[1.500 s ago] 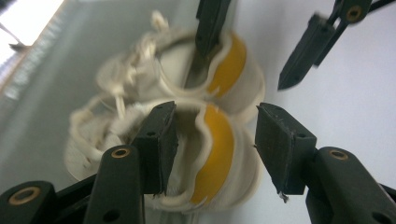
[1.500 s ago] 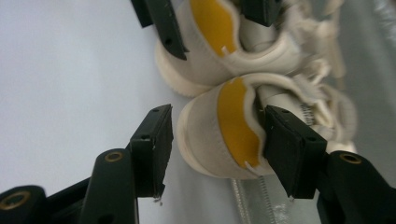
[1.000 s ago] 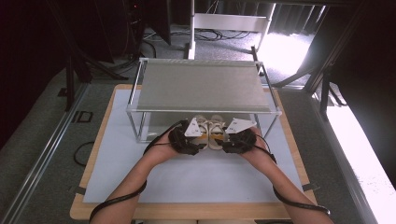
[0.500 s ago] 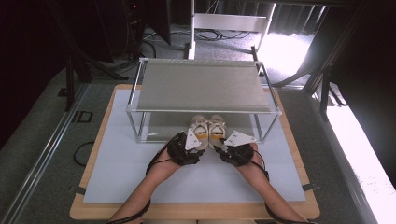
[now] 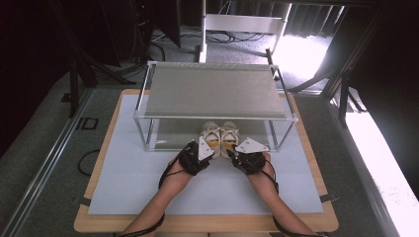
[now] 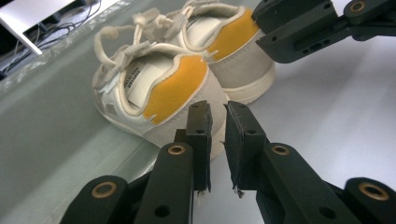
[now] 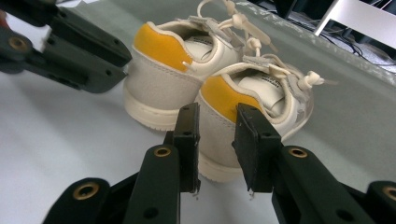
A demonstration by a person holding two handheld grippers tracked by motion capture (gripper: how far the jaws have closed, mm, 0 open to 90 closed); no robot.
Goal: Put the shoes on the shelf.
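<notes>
Both pairs of jaws have just been closing: the left gripper is seen nearly shut, nothing between its pads, just behind the heel of the left sneaker; the right gripper is narrowed behind the right sneaker, nothing visibly clamped. The pair stands at the front edge of the glass-walled shelf on the table. A shoe could be nudged askew if a gripper were pushed forward. The toes are hidden under the shelf.

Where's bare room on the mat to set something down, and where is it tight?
Free: the pale mat left of the left gripper, right of the right gripper, and the shelf top. Crowded: the shelf mouth, where the pair of sneakers sits just ahead of both grippers.
</notes>
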